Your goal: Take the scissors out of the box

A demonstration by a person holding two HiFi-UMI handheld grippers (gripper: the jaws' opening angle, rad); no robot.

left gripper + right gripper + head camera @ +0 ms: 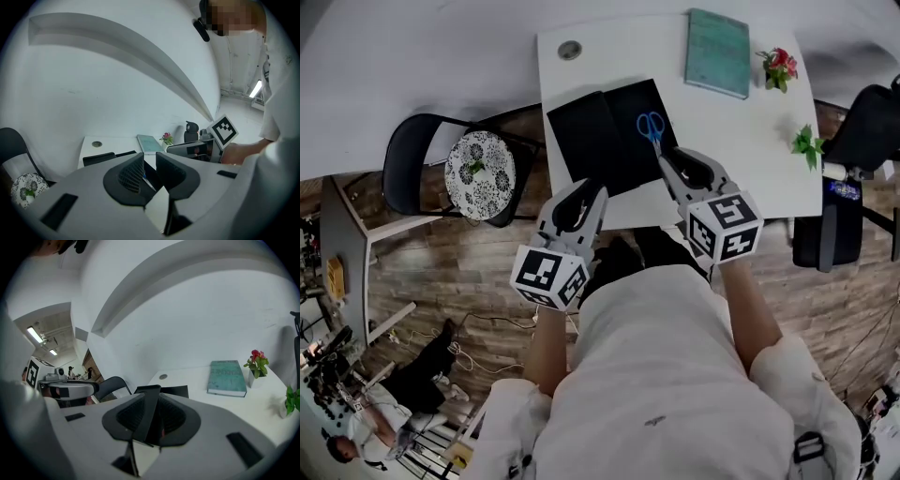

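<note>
An open black box [623, 108] lies on the white table [750, 141], with its flat lid [581, 141] spread out to its left. Blue-handled scissors [652, 125] rest inside the box near its right side. My right gripper [667, 155] hovers over the box's near right corner, just short of the scissors. Its jaws stand slightly apart and only the dark box [173, 391] shows through the gap. My left gripper [598, 187] hangs at the table's near edge below the lid, open and holding nothing. In the left gripper view the box [101, 158] lies just ahead.
A teal book [718, 52], a small pot of red flowers [778, 67] and a green sprig [807, 143] sit on the table's right part. A round grommet [570, 50] is at the far left corner. A black chair with a patterned cushion [478, 173] stands left of the table.
</note>
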